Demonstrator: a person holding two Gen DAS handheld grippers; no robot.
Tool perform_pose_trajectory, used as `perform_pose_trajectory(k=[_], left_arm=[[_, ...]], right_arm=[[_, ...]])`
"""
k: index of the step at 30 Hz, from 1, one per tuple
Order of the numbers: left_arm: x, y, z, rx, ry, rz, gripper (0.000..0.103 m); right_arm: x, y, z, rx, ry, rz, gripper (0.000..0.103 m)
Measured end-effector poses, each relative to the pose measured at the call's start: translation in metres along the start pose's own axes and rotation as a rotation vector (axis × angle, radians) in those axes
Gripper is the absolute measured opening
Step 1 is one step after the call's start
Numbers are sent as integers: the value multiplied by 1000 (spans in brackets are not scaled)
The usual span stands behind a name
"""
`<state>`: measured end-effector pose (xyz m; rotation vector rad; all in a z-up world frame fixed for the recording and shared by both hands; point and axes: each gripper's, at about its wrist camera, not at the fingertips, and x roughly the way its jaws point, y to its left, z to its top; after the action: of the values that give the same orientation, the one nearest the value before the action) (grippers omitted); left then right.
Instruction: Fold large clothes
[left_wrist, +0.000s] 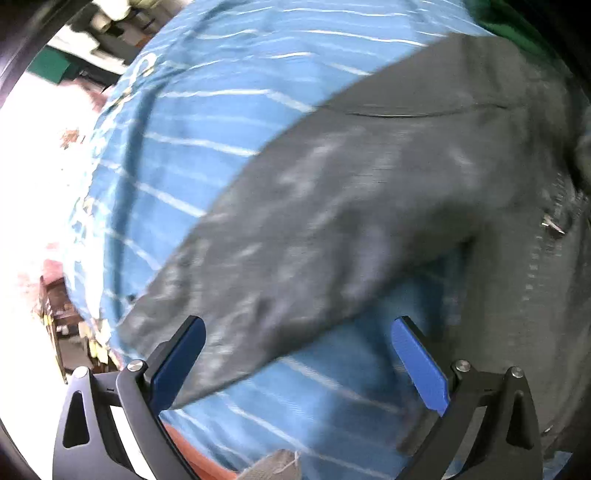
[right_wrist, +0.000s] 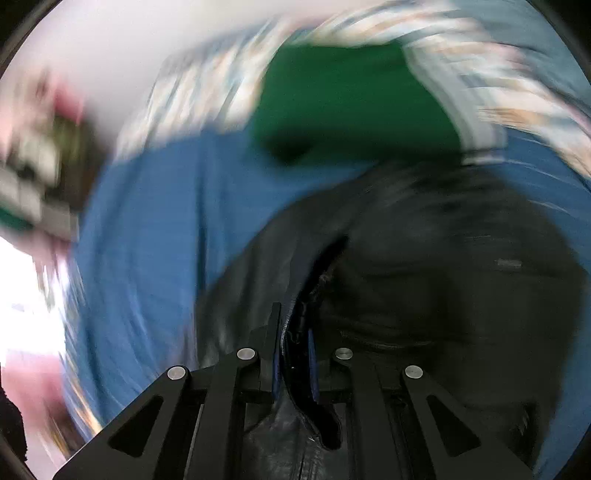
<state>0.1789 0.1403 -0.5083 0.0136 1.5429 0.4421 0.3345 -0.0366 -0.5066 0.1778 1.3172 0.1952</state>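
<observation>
A dark grey-black jacket (left_wrist: 369, 206) lies on a blue striped sheet (left_wrist: 192, 122); one sleeve stretches toward the lower left. My left gripper (left_wrist: 297, 328) is open, its blue pads (left_wrist: 417, 362) spread just above the sleeve's end, holding nothing. In the blurred right wrist view the same jacket (right_wrist: 443, 280) fills the lower right. My right gripper (right_wrist: 293, 332) is shut on the jacket's zipper edge, with fabric pinched between the fingers.
A green cloth (right_wrist: 351, 99) and a pale patterned cloth (right_wrist: 491, 85) lie beyond the jacket. The sheet's left edge drops off toward a bright floor and clutter (left_wrist: 62, 314). An orange edge (left_wrist: 192, 454) shows under the left gripper.
</observation>
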Motion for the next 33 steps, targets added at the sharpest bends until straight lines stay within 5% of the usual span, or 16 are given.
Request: perform_pose_trajectory(k=[3, 7, 10, 14, 16, 18, 20, 21, 24, 29, 33], left_arm=[[1, 35, -12, -71, 40, -15, 103], [-4, 77, -37, -215, 77, -84, 103], [7, 105, -56, -346, 129, -175, 103], [40, 116, -65, -410, 195, -237, 102], [56, 118, -64, -423, 210, -243, 102], [65, 118, -59, -433, 211, -253, 102], [67, 115, -54, -431, 198, -256, 102], [66, 111, -51, -424, 186, -259, 102], [69, 101, -45, -396, 166, -262, 102], [81, 96, -53, -480, 208, -359, 102], [117, 135, -71, -800, 213, -594, 102]], right_arm=[[49, 25, -11, -142, 105, -34, 30], [7, 5, -16, -91, 68, 70, 65], [-52, -49, -37, 55, 6, 56, 65], [-91, -169, -86, 253, 34, -293, 65], [-80, -218, -109, 311, 106, -382, 65], [-60, -256, -127, 339, 167, -358, 60], [-44, -287, -144, 386, 187, -378, 23], [-43, -309, -153, 443, 175, -430, 27], [-53, -359, -176, 658, 111, -333, 36], [-64, -317, -165, 473, 131, -472, 40], [-88, -268, -162, 425, 90, -324, 44]])
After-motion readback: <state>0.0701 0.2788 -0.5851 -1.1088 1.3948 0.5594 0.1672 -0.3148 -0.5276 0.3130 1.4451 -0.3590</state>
